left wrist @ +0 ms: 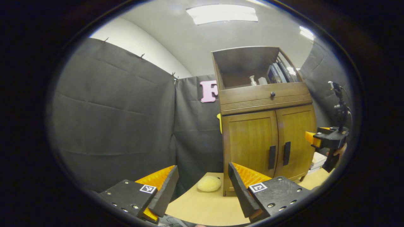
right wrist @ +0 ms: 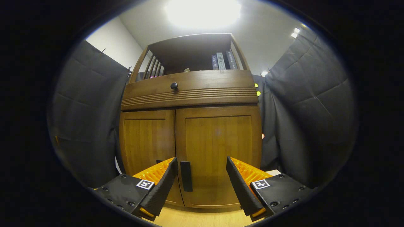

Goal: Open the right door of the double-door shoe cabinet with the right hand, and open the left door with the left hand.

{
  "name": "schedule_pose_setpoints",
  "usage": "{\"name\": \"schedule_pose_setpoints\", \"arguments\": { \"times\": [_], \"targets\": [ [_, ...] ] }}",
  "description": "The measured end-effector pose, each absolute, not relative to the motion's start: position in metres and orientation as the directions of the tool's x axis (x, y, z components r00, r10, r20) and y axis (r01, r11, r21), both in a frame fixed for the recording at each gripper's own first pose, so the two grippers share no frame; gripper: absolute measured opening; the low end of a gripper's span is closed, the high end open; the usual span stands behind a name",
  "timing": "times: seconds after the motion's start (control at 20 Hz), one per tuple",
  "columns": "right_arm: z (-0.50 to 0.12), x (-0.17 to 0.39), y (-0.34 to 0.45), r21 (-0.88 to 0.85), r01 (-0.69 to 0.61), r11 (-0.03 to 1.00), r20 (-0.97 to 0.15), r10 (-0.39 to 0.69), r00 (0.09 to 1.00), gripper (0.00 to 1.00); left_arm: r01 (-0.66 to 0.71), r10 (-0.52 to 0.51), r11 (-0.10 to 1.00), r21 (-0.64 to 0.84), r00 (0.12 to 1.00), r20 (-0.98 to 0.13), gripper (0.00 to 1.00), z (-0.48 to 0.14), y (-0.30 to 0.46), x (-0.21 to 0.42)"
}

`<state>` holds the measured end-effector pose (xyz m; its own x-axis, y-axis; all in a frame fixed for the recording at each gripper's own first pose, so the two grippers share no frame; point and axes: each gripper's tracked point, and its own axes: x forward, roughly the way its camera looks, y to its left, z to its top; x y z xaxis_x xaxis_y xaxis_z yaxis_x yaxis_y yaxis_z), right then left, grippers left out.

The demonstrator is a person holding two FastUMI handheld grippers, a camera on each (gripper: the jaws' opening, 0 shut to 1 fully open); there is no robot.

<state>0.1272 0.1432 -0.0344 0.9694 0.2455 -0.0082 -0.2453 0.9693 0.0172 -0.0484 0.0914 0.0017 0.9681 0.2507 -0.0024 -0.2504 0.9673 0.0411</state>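
Observation:
The wooden shoe cabinet (left wrist: 265, 126) stands on a light table with both doors shut. In the left gripper view its left door (left wrist: 249, 142) and right door (left wrist: 296, 132) each carry a dark vertical handle by the middle seam (left wrist: 272, 157). My left gripper (left wrist: 202, 189) is open, well back from the cabinet and to its left. My right gripper (right wrist: 200, 183) is open close in front of the right door (right wrist: 217, 151), with that door's handle (right wrist: 186, 176) between its fingers but untouched. The right gripper (left wrist: 311, 138) also appears at the cabinet's right side.
A drawer with a round knob (right wrist: 174, 85) sits above the doors. The open shelf on top holds books (right wrist: 222, 61) and small items. A yellow round pad (left wrist: 209, 183) lies on the table (left wrist: 202, 208) left of the cabinet. Black cloth walls surround the booth.

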Motion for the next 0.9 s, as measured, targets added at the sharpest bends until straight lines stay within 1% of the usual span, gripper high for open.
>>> {"name": "schedule_pose_setpoints", "arguments": {
  "times": [0.3,0.35,0.45,0.5,0.55,0.6,0.7,0.8,0.9],
  "targets": [
    [-0.067,0.157,0.167,0.022,-0.256,0.967,-0.056,0.257,0.965,0.96,-0.291,0.292,0.955,0.059,0.956,-0.003,0.92,0.000,0.102,-0.057],
    [-0.072,0.161,0.170,0.024,-0.257,0.966,-0.067,0.258,0.964,0.94,-0.298,0.299,0.953,0.061,0.954,-0.005,0.92,0.000,0.104,-0.058],
    [-0.080,0.170,0.177,0.031,-0.262,0.964,-0.078,0.264,0.961,0.97,-0.314,0.315,0.947,0.064,0.949,-0.006,0.92,0.003,0.108,-0.063],
    [-0.083,0.174,0.179,0.033,-0.261,0.965,-0.080,0.263,0.961,0.94,-0.321,0.322,0.945,0.065,0.947,-0.006,0.92,0.006,0.110,-0.066],
    [-0.086,0.179,0.183,0.034,-0.263,0.964,-0.083,0.265,0.961,0.96,-0.328,0.329,0.942,0.067,0.944,-0.006,0.92,0.007,0.112,-0.067],
    [-0.089,0.184,0.186,0.034,-0.264,0.964,-0.087,0.266,0.960,0.94,-0.336,0.337,0.939,0.069,0.941,-0.008,0.92,0.007,0.113,-0.068],
    [-0.094,0.193,0.192,0.040,-0.260,0.965,-0.096,0.263,0.960,0.94,-0.352,0.354,0.933,0.074,0.935,-0.009,0.92,0.006,0.115,-0.070],
    [-0.100,0.203,0.197,0.054,-0.257,0.965,-0.107,0.261,0.959,0.91,-0.366,0.367,0.928,0.076,0.930,-0.012,0.92,0.008,0.117,-0.073],
    [-0.105,0.211,0.204,0.053,-0.262,0.964,-0.120,0.267,0.956,0.90,-0.376,0.378,0.923,0.080,0.926,-0.014,0.92,0.010,0.117,-0.075]
  ]
}}
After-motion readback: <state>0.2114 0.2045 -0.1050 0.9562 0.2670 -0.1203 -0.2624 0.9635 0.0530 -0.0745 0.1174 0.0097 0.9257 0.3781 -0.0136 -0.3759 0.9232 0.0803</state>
